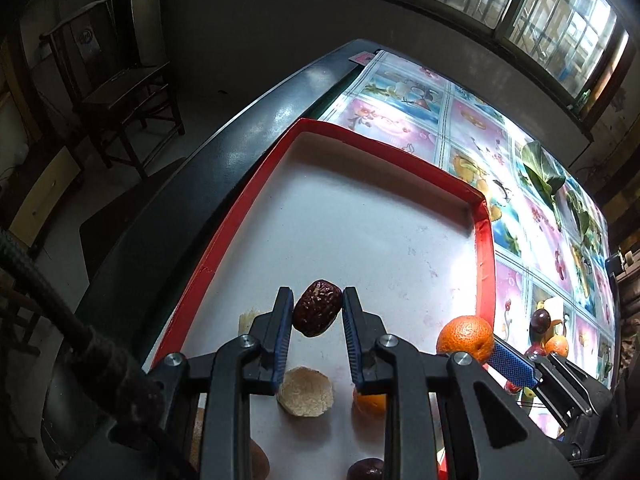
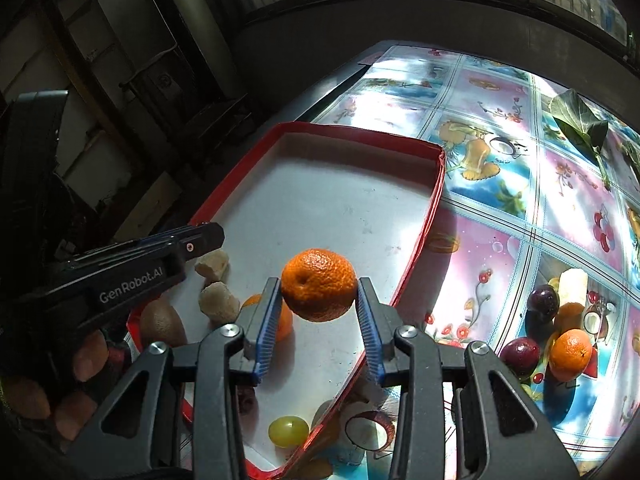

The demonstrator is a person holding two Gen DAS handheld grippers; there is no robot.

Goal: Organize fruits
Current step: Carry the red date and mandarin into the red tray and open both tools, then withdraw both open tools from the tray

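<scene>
Fruits: two in hand right now. Left gripper [image 1: 317, 307] is clenched on a dark wrinkled red date [image 1: 317, 307], pads on both flanks, carried above the white floor of the red-rimmed tray [image 1: 486, 248]. Right gripper [image 2: 318, 304] is clamped on a mandarin [image 2: 319, 284], pinched across its width, also held over the tray, near its right rim.

Both grips sit at the fingertips, so the fruit hangs clear ahead of the jaws and can be set down without the frame hitting anything. Both tools point steeply down at the tray, which reads as a drop-off approach.

Already in the tray's near end: pale root-like chunks [image 2: 218, 300], a second orange [image 2: 285, 322] partly behind the right tool's left finger, a green grape [image 2: 288, 432], a kiwi [image 2: 160, 320]. Far half of the tray is bare, probably the target.

Still out on the patterned tablecloth [image 2: 500, 264]: another mandarin [image 2: 570, 354], dark plums [image 2: 520, 352], a pale banana-like piece [image 2: 572, 288]. Green leaves [image 2: 580, 120] further off. So sorting is partway, by my read.

Risk: the two tools are close together; stagger the releases.
</scene>
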